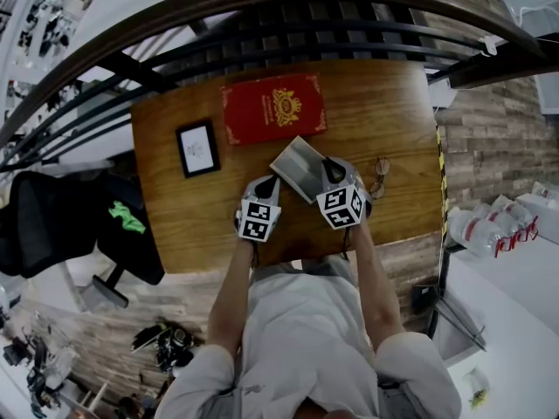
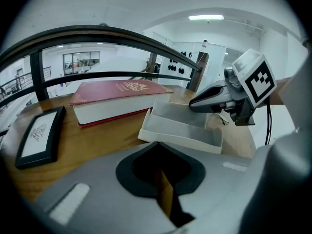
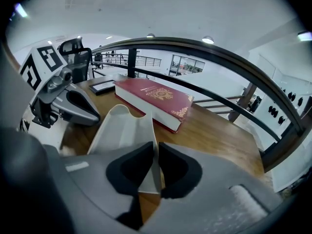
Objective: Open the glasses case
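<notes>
Glasses case (image 1: 297, 166) lies mid-desk (image 1: 384, 103), just in front of the red book (image 1: 272, 109), with the glasses (image 1: 379, 175) near its right. It is a pale, matte, shallow tray with thin upright walls and rounded corners, lying open side up. It probably weighs little and is stiff but flexes at the rim, so it is apt to slide on the smooth varnished wood. Thin walls look like the best hold. Right gripper (image 3: 156, 147) fingers are clamped on one wall. Left gripper (image 2: 158, 145) fingers are slightly apart and empty, just short of the near rim.
</notes>
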Tool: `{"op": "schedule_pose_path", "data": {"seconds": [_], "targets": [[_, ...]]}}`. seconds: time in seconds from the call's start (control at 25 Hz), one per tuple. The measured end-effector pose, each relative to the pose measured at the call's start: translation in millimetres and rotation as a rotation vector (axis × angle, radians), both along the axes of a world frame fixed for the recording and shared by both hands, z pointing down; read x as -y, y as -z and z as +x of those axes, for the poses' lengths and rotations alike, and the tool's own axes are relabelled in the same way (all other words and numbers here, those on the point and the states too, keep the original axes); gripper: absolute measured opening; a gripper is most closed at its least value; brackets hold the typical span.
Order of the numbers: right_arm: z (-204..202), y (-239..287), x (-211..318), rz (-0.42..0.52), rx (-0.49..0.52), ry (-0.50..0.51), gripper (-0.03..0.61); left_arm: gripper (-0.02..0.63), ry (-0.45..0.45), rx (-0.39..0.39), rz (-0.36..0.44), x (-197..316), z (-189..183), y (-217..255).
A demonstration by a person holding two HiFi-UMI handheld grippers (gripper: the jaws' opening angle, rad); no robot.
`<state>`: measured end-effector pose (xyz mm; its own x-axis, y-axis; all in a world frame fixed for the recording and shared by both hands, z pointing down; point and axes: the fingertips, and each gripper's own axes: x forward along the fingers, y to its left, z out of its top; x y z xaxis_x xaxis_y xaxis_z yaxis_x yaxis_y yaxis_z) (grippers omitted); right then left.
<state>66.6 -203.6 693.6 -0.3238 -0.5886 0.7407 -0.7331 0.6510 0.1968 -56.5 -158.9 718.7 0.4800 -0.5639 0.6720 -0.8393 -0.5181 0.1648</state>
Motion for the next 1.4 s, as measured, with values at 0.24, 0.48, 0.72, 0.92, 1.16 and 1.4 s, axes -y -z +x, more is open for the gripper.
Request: {"op": "schedule_pose_path", "data": {"seconds": [0.24, 0.48, 0.72, 0.92, 1.16, 1.4], "targets": [[-2.9, -0.2, -1.6, -0.001, 0.014, 0.008, 0.061, 0.02, 0.004, -0.008, 0.0, 0.5, -0.2, -0.8], [-7.6, 3.0, -8.0, -0.01, 0.028, 0.023, 0.095, 0.02, 0.018, -0.034, -0.003, 0.2, -1.6, 0.3], [-8.2, 8.0, -13.0, -0.005, 0.04, 0.019, 0.103, 0.02, 0.025, -0.041, 0.004, -0.3, -3.6, 4.6], [-9.5, 17.2, -17.7, 0.016, 0.056, 0.009, 0.103, 0.02, 0.027, -0.046, 0.028, 0.8, -6.9, 14.3], [-9.2, 39.3, -22.3, 0.052, 0.101, -0.014, 0.08, 0.02, 0.033, -0.066, 0.072, 4.9, -10.6, 41.1], [-5.3, 66.7, -25.5, 0.114, 0.138, -0.05, 0.035, 0.02, 0.031, -0.095, 0.159, 9.5, -13.0, 76.4]]}}
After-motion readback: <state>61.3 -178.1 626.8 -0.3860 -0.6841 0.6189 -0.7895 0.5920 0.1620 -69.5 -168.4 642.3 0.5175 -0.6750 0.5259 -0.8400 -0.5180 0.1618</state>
